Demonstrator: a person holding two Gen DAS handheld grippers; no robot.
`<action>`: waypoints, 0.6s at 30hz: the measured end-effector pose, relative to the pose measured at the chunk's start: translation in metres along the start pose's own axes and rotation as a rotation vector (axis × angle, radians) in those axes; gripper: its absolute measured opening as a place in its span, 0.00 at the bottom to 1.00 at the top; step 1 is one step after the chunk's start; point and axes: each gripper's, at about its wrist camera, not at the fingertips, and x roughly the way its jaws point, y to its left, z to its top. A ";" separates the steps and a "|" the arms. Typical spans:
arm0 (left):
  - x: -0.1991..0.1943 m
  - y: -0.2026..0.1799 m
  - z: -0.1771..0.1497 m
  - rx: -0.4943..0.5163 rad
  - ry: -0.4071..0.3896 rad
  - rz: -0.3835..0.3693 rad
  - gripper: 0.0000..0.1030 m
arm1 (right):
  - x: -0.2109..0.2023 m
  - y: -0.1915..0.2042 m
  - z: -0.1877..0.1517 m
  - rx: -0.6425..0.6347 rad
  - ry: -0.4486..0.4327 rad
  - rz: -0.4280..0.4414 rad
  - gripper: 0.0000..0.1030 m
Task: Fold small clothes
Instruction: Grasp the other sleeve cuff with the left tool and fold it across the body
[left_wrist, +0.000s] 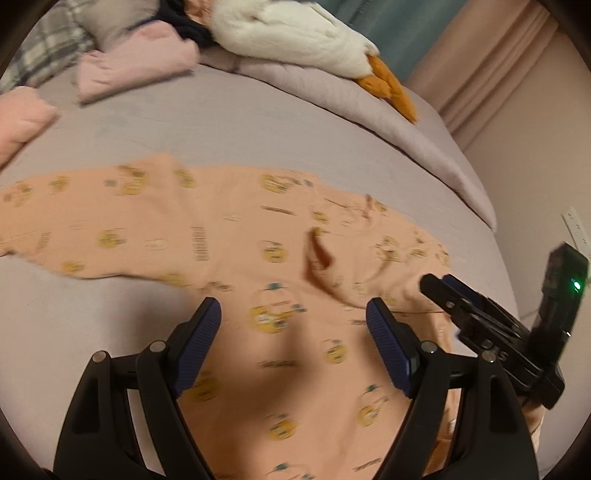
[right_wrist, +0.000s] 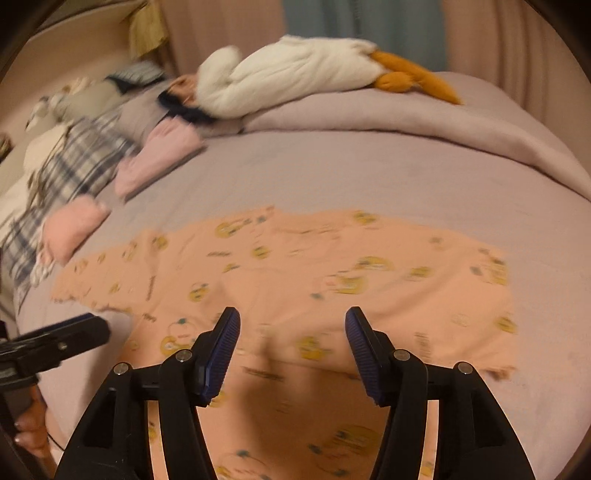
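Note:
A small peach top (left_wrist: 221, 229) with yellow cartoon prints lies spread flat on the lilac bed sheet (left_wrist: 229, 122), sleeves out to both sides. My left gripper (left_wrist: 293, 310) hovers over its lower body, open, with only cloth beneath the blue pads. In the left wrist view my right gripper (left_wrist: 437, 286) comes in from the right above the garment's right sleeve. The right wrist view shows the same top (right_wrist: 295, 266) with my right gripper (right_wrist: 293, 317) open above its near part, nothing between the pads. My left gripper (right_wrist: 88, 330) shows at the left edge, beside the garment's left side.
A white plush goose (right_wrist: 288, 70) with orange feet lies on a rolled duvet (right_wrist: 424, 122) at the back. Folded pink clothes (right_wrist: 162, 155), another pink piece (right_wrist: 74, 225) and plaid bedding (right_wrist: 74, 162) sit at the left. The bed edge and a wall socket (left_wrist: 576, 229) are on the right.

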 end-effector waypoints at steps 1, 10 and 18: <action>0.005 -0.003 0.001 0.002 0.011 -0.011 0.79 | -0.006 -0.010 -0.002 0.028 -0.014 -0.016 0.58; 0.087 -0.021 0.015 -0.009 0.137 -0.041 0.67 | -0.034 -0.078 -0.023 0.213 -0.049 -0.133 0.58; 0.102 -0.020 0.027 0.000 0.053 0.012 0.06 | -0.034 -0.112 -0.044 0.324 -0.037 -0.175 0.58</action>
